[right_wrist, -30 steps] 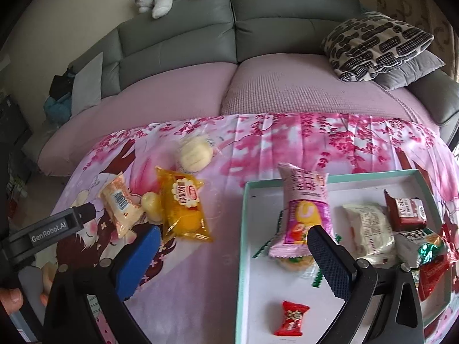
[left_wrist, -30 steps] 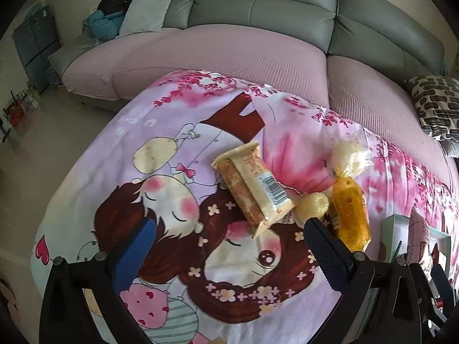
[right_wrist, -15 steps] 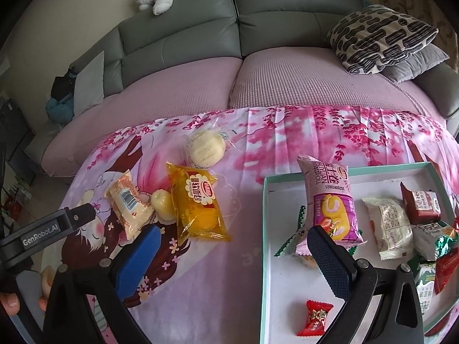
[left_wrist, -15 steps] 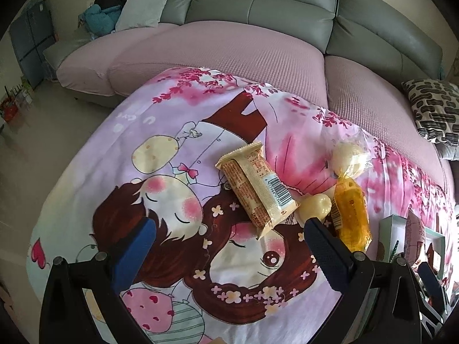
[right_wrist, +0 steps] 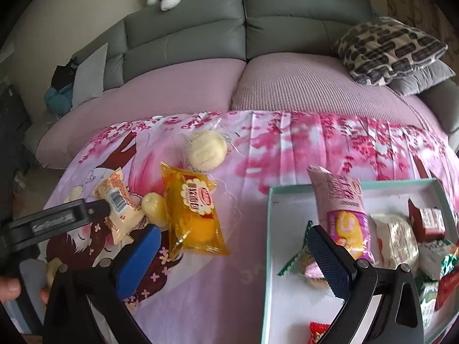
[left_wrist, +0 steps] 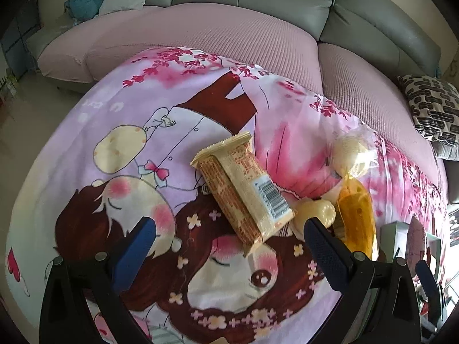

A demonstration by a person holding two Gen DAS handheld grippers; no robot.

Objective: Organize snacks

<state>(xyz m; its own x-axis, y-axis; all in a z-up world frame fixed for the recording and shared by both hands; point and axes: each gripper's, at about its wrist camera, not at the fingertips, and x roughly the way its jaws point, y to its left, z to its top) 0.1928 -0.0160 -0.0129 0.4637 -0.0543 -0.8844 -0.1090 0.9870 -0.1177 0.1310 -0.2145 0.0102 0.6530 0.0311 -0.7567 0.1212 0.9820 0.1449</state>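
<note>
The cream wafer packet (left_wrist: 243,189) at frame centre is being lined up between the left gripper (left_wrist: 226,239)'s wide-open, empty jaws for pickup; the right gripper (right_wrist: 232,246), likewise open and empty, is being held over the tray (right_wrist: 268,258)'s edge.

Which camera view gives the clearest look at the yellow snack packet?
The right wrist view: the yellow snack packet lies flat there, its whole label showing. The left wrist view shows it foreshortened and partly hidden behind the gripper finger.
</note>
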